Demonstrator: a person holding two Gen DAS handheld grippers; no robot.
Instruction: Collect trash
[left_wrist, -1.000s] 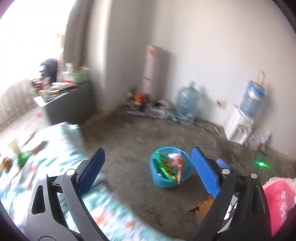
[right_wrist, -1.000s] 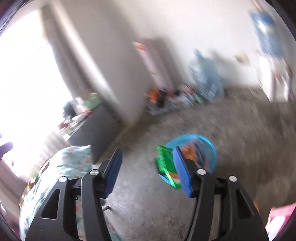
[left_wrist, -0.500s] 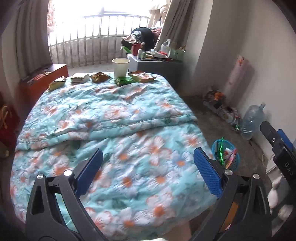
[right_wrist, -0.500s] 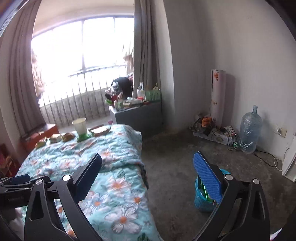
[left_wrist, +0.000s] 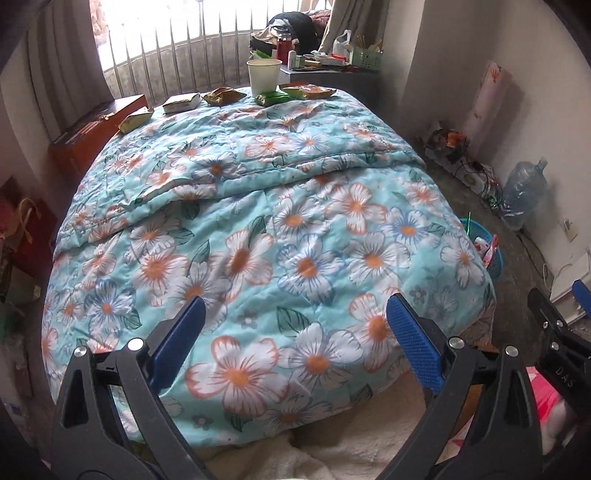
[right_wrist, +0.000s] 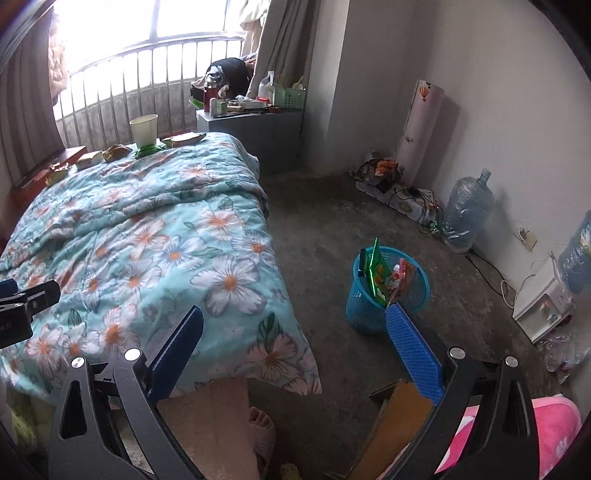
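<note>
Snack wrappers (left_wrist: 222, 95) along bed's far edge, blue basket (right_wrist: 388, 291) holding wrappers

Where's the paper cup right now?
The paper cup stands at the bed's far edge by the window, on a green wrapper, left of the grey bedside cabinet.

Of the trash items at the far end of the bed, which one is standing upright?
The white paper cup. It stands upright with its mouth open at the top; the green wrapper and the other packets beside it lie flat on the quilt.
</note>
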